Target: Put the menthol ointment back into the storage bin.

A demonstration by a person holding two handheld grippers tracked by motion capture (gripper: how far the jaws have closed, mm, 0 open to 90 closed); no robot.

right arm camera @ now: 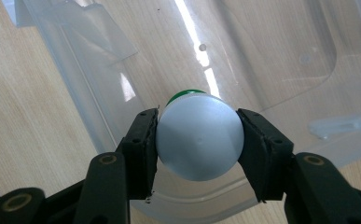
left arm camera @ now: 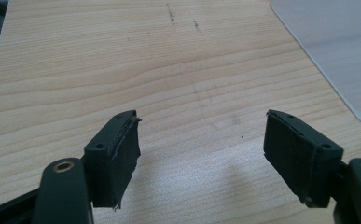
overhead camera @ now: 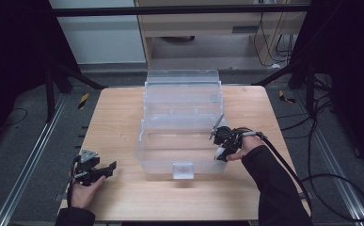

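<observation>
**Right Gripper Clamped on Bottle Above Bin; Left Gripper Apart**

Grippers: the right gripper (right arm camera: 197, 140) is clamped on a bottle (right arm camera: 199, 137), one black pad on each side of its round white base. A green part shows at the bottle's far end in the right gripper view. The left gripper (left arm camera: 201, 144) has its jaws wide apart with nothing between them; it rests low over the table (overhead camera: 118, 122), well apart from the bin.

Layout, largest first:
1. Table: bare wood, with the bin at its centre.
2. Bin (overhead camera: 182, 117): clear plastic, open at the top, with its lid hinged back at the far side. A latch tab sits at the middle of the near wall.
3. Bottle: held at the bin's near right corner, just above the rim, with the bin floor visible beyond it.

Procedure for the step in hand, judged as placing the bottle in the bin:
- Keep the pads square on the bottle. The body is round and smooth, so an off-centre grip may let it roll out.
- Carry it clear of the rim before lowering.
- Lower until the bottle is close to the floor, then part the jaws. Dropping from height may let it bounce or roll.
- Withdraw straight up, avoiding the near wall.

Markings: no brand, label or writing can be read on the bottle, bin or grippers.
</observation>
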